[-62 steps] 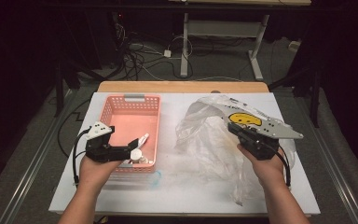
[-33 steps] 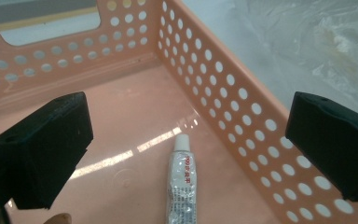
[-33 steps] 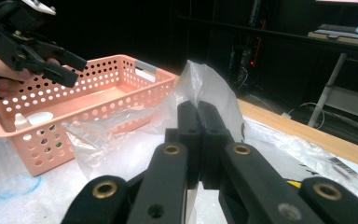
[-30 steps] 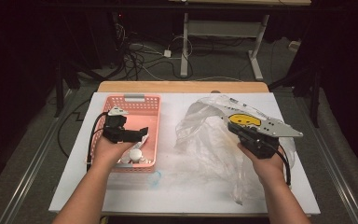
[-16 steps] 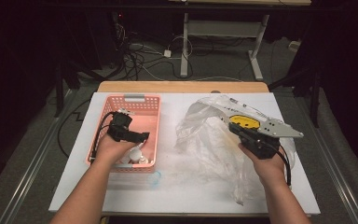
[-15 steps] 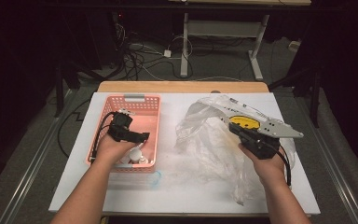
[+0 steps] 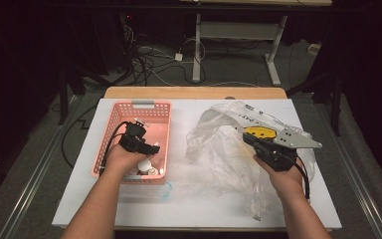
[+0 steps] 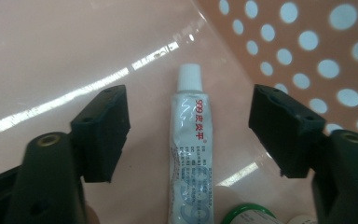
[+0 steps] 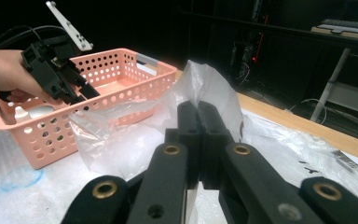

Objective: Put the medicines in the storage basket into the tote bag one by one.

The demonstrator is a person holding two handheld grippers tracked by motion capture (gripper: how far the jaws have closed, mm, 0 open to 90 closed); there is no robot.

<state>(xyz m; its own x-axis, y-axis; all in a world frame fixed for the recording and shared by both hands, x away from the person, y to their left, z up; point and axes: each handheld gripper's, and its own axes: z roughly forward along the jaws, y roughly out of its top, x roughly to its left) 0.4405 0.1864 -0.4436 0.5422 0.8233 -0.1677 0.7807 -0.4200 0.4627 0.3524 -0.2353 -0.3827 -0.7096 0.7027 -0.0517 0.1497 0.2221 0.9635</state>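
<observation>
While the plastic bag [image 7: 229, 144] is pinched shut in the right gripper [image 9: 198, 135], the tube is lined up for pickup.
Bag is light, limp, slippery, held at a fold beside the pink basket [image 7: 129, 107]; tube [image 8: 189, 154] is small, soft, crushable, best gripped mid-body; it lies flat on the basket floor, centred between the wide-open jaws of the left gripper [image 8: 189, 126], untouched.

1. One pink perforated basket [image 7: 140, 119] sits on the table.
2. One clear plastic bag [image 7: 224, 149] lies beside it.
3. One white glue tube [image 8: 189, 154] lies in the basket.
4. Two handheld grippers: left gripper [image 7: 140, 143], right gripper [image 7: 258, 144].
5. One green-rimmed lid [image 8: 246, 215] peeks in at the tube's lower end.
</observation>
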